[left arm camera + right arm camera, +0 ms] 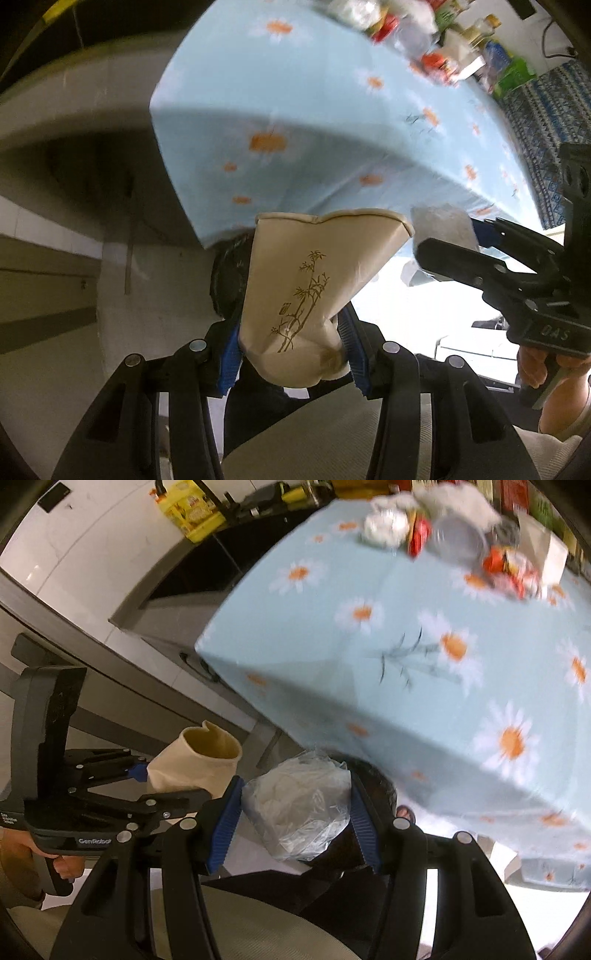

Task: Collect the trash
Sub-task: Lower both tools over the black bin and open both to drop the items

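My left gripper (291, 354) is shut on a crushed beige paper cup (314, 288) with a gold bamboo print, its rim pointing away from me. The same cup (195, 764) and the left gripper (166, 786) show at the left of the right wrist view. My right gripper (295, 823) is shut on a crumpled clear plastic bag (303, 808); in the left wrist view that gripper (443, 240) reaches in from the right with the bag (439, 221) between its pads. Both hang off the near corner of the table, over a dark round thing (373, 782), mostly hidden.
A table under a light-blue daisy cloth (424, 657) fills the upper right. More trash, wrappers and bottles (461, 535) lie at its far end, also seen as a blurred pile of rubbish (424, 37). A hand (22, 849) holds the left gripper's handle. Grey floor and cabinets lie left.
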Demonstrator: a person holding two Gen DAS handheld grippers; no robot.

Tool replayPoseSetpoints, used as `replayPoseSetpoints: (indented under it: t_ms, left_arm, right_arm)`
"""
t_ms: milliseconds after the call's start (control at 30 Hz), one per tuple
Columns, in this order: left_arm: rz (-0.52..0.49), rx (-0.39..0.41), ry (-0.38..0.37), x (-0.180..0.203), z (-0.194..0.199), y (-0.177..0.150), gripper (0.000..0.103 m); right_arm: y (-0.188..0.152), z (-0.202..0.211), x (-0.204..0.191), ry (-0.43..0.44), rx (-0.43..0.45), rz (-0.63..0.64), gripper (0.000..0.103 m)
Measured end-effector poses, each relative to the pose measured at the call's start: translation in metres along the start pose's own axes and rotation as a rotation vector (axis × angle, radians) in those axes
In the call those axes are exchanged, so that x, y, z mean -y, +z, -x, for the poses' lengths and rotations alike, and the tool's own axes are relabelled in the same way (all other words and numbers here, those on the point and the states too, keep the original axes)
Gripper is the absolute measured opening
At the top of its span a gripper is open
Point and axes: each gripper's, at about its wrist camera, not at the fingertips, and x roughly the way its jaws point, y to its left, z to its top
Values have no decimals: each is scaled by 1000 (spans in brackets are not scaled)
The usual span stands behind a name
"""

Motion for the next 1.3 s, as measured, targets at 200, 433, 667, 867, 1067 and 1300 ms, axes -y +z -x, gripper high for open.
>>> replayPoseSetpoints:
  t_ms: [200,433,667,867,1067,1300]
  left_arm:
    - [22,-70,12,-13,-33,-14,46]
    - [27,-120,8,-17,-60,-22,46]
    - [22,-146,9,-12,-74,-19,46]
    - [22,-154,13,-11,-75,-15,47]
    - [60,-192,15,-14,-84,-12,65]
    - [73,-193,15,-13,-86,-9,67]
  right_arm:
    - [-18,-26,7,5,-54,-58,57]
    - [-33,-44,17,10,-86,-118,57]
    - [-38,-49,23,19,-90,-160,57]
    - [-36,-47,31,27,-76,-177,58]
    - [-35,-46,44,66,-80,-245,72]
    - [-34,-41,51,62,-80,-261,73]
